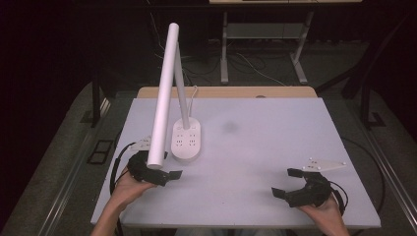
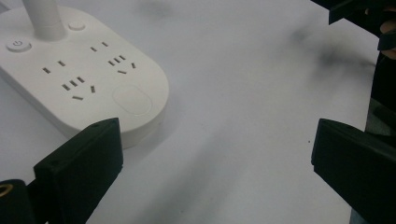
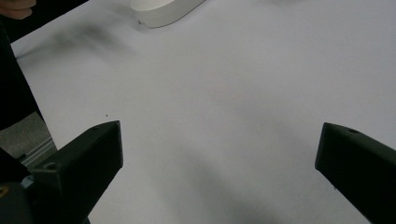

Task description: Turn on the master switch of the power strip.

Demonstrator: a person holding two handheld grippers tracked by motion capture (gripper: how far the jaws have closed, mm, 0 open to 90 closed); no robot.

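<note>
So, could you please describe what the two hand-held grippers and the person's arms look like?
Both are black two-jaw tools with blocky, squared jaw tips. The left hand-held gripper and the right hand-held gripper each carry a pale grey three-cornered plate on top and trail a black cable. The person's forearms are bare, with no sleeves in view.

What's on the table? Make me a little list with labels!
table: white top
lamp: white, its base has sockets and stands left of middle; long head slants up over the left side
left gripper: open, holding nothing, just in front of the base
right gripper: open, holding nothing, over bare table at the right
</note>
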